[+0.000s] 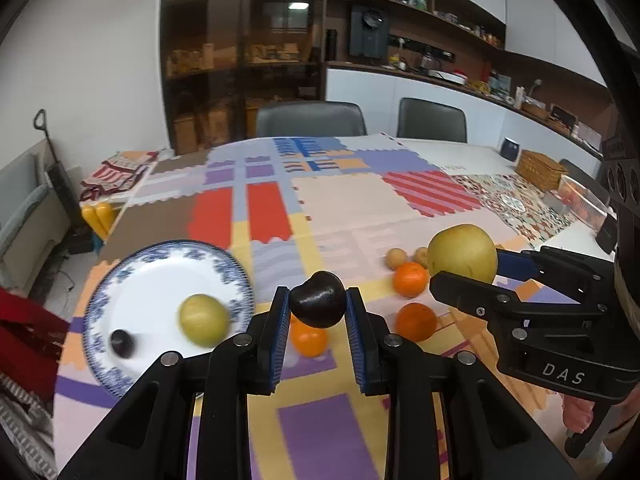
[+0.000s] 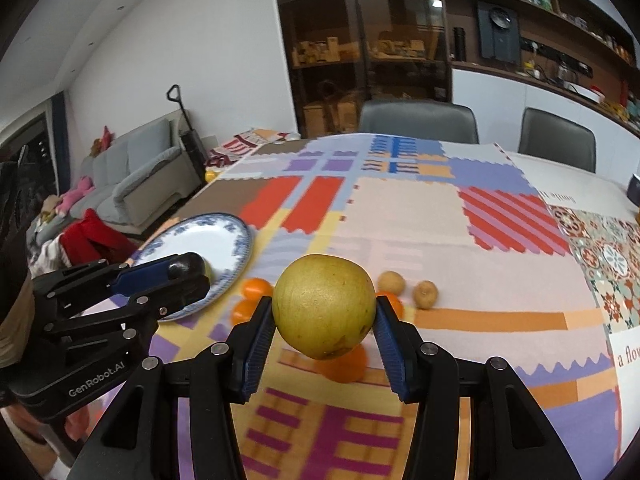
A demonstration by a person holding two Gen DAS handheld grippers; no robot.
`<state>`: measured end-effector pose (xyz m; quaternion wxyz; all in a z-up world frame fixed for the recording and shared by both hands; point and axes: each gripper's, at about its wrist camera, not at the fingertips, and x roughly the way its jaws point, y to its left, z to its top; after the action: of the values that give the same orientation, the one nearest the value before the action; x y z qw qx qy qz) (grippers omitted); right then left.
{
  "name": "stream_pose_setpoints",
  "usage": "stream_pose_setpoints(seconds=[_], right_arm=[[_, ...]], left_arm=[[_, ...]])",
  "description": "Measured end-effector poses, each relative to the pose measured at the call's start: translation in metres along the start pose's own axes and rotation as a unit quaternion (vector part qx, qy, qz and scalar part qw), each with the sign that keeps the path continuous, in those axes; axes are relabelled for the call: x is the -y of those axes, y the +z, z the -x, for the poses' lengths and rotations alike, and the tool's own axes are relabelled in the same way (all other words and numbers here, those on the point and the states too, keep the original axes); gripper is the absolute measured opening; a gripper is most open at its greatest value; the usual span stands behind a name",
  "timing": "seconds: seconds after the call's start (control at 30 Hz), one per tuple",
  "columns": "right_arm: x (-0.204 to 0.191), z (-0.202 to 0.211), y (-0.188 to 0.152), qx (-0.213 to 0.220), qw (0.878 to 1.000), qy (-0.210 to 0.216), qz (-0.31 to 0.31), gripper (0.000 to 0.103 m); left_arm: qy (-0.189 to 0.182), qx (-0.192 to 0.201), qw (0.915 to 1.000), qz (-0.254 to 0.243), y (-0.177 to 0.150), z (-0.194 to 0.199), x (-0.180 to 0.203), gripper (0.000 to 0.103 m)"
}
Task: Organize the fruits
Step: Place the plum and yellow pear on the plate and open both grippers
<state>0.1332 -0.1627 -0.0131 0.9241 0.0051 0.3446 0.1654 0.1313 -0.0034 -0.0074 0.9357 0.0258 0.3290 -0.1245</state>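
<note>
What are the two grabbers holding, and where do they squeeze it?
The left gripper squeezes a dark plum by its two sides. The right gripper squeezes a big yellow pear by its two sides, near its middle.

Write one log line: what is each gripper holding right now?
left gripper: shut on dark plum | right gripper: shut on yellow pear | both above table

Between the left gripper's (image 1: 318,312) ribbed blue pads sits a glossy, smooth dark plum (image 1: 318,300), left of it a glazed blue-rimmed china plate (image 1: 168,252), beneath a matt patchwork cloth tablecloth (image 1: 340,208).
</note>
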Motion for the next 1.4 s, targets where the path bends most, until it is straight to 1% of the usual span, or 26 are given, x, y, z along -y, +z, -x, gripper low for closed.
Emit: stream_pose_setpoints(seconds=[0.3, 0.37, 0.53, 0.67, 0.87, 1.03, 1.17, 1.4], right_arm=[[-0.044, 0.001, 0.010, 0.001, 0.999, 0.035, 0.034, 0.050], [-0.055, -0.002, 0.014, -0.001, 0.998, 0.049, 0.036, 0.050], [-0.077, -0.011, 0.024, -0.001, 0.997, 0.065, 0.049, 0.050], [-0.092, -0.019, 0.032, -0.005, 0.995, 0.079, 0.058, 0.050], [-0.112, -0.038, 0.046, -0.019, 0.993, 0.095, 0.068, 0.050], [-0.126, -0.059, 0.061, -0.034, 0.992, 0.097, 0.069, 0.050], [-0.133, -0.081, 0.070, -0.050, 0.991, 0.099, 0.072, 0.050], [-0.143, -0.129, 0.079, -0.091, 0.989, 0.087, 0.077, 0.050]], left_arm=[[0.036, 0.012, 0.9989, 0.029, -0.009, 0.030, -0.036, 0.027], [0.044, 0.014, 0.9983, 0.034, -0.010, 0.035, -0.046, 0.027], [0.066, 0.017, 0.9970, 0.036, -0.010, 0.043, -0.066, 0.027], [0.075, 0.016, 0.9965, 0.034, -0.009, 0.044, -0.081, 0.027], [0.074, 0.005, 0.9963, 0.042, -0.002, 0.038, -0.105, 0.027], [0.075, -0.009, 0.9960, 0.047, 0.005, 0.028, -0.128, 0.027], [0.076, -0.026, 0.9956, 0.048, 0.010, 0.012, -0.147, 0.027], [0.076, -0.060, 0.9931, 0.067, 0.012, -0.023, -0.181, 0.027]])
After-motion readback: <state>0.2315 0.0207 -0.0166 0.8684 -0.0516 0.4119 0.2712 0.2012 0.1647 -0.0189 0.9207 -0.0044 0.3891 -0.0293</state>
